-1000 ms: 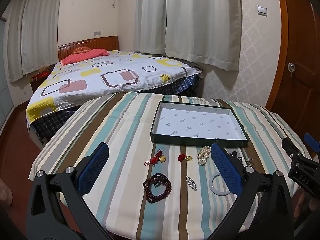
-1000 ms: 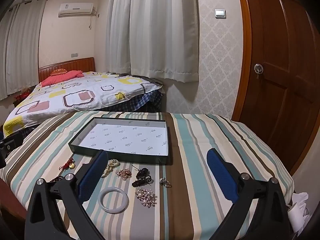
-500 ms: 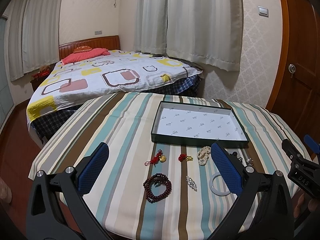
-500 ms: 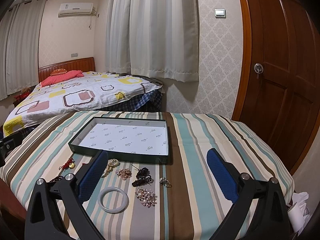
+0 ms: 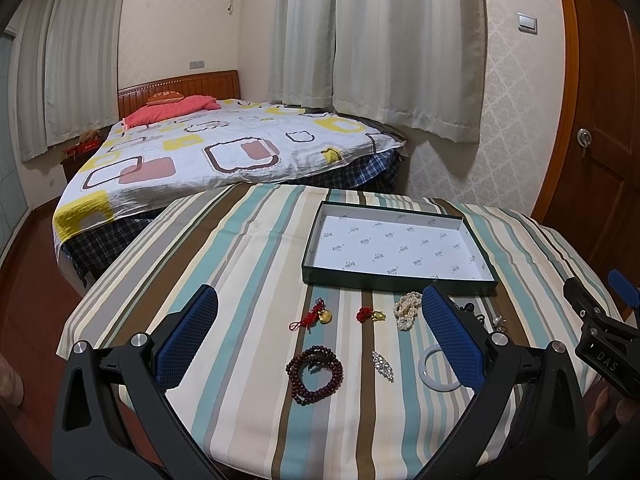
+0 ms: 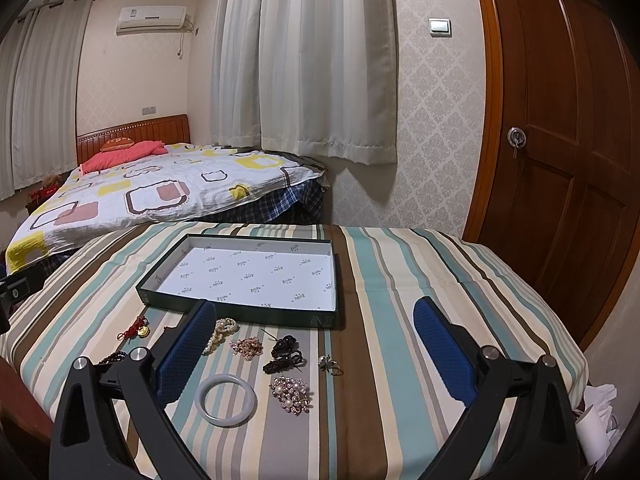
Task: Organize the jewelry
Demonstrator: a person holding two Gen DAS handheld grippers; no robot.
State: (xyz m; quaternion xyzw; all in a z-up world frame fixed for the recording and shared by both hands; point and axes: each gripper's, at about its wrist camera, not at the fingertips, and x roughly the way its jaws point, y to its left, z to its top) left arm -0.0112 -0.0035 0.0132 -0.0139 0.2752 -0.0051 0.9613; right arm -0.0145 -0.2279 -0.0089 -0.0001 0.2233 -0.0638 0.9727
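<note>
Evidently both tools, left (image 5: 316, 330) and right (image 6: 314, 342), gape wide and hold nothing, poised over jewelry laid before the bare tray (image 6: 240, 318) for sorting.

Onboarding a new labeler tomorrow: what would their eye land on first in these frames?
Probably the dark green tray with its white printed lining, lying bare on the striped tablecloth. Next, the jewelry strewn in front of it: a pale bangle, a pearl brooch, a dark red bead bracelet. Both grippers, left and right, hover wide open, holding nothing.
</note>
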